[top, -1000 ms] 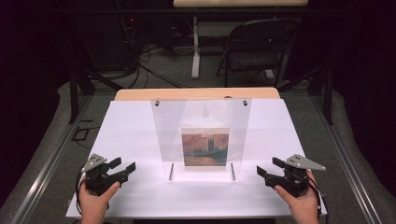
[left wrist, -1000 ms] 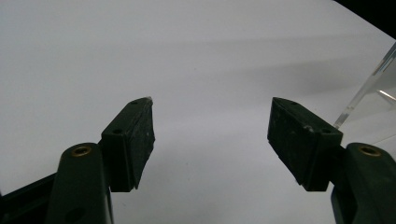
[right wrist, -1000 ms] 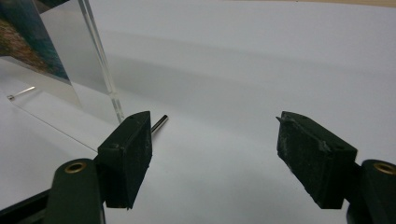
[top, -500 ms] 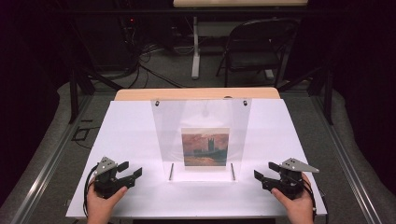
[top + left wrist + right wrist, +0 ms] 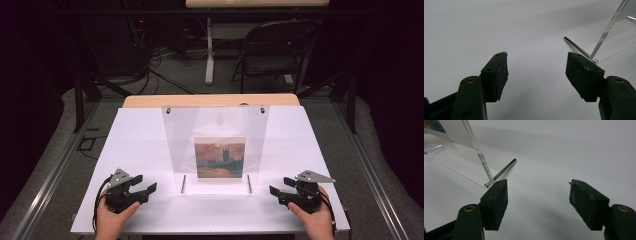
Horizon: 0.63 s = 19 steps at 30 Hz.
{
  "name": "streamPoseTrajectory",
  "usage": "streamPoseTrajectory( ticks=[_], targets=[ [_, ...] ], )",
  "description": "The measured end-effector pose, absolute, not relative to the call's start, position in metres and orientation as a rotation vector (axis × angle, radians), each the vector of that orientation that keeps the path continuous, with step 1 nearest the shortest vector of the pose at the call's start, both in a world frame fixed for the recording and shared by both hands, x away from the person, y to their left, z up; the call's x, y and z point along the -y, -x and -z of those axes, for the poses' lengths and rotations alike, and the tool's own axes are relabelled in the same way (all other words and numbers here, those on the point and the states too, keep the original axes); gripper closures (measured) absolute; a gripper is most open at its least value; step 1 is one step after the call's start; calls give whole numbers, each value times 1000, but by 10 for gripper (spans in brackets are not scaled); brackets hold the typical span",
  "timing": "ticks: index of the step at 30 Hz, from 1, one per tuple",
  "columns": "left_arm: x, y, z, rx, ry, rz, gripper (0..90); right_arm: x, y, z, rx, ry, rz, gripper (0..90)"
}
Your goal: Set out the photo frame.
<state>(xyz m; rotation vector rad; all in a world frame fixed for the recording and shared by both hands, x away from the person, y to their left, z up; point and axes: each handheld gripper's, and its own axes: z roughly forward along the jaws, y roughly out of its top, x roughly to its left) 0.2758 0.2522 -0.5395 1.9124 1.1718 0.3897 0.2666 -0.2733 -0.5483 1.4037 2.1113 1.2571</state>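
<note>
A clear acrylic stand (image 5: 215, 130) leans upright at the table's middle, with a small painting (image 5: 220, 157) of a dusky building on its face. Two metal pins (image 5: 183, 183) (image 5: 249, 183) lie at its foot. My left gripper (image 5: 146, 183) rests low at the front left, open and holding nothing, its jaws (image 5: 536, 57) aimed towards the left pin (image 5: 576, 47). My right gripper (image 5: 279, 186) sits at the front right, open. Its jaws (image 5: 537, 183) have just been closing a little with nothing between them, and the other pin (image 5: 504, 171) lies just beyond its left finger.
The white tabletop (image 5: 140, 140) spreads bare on both sides of the stand. A wooden strip (image 5: 210, 100) runs along the table's far edge. A folding chair (image 5: 275, 50) and cables stand on the dark floor behind.
Both hands have sunk slightly towards the table. The left gripper has drifted a little right, and the right one a little left. The stand and painting have not moved.
</note>
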Motion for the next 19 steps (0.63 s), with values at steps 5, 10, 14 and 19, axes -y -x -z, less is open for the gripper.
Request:
streamPoseTrajectory(
  ticks=[5, 10, 14, 19],
  targets=[
    [-253, -276, 540, -1179, -1912, -380, 344, 273, -266, 549, -2119, -1408, -1261, 307],
    [-254, -277, 541, -1190, -1905, -374, 344, 274, -267, 549, -2123, -1411, -1260, 307],
    [-255, -277, 540, -1194, -1899, -371, 344, 274, -267, 549, -2121, -1411, -1258, 307],
    [-255, -277, 541, -1200, -1902, -364, 344, 275, -267, 549, -2118, -1425, -1262, 307]
  ],
)
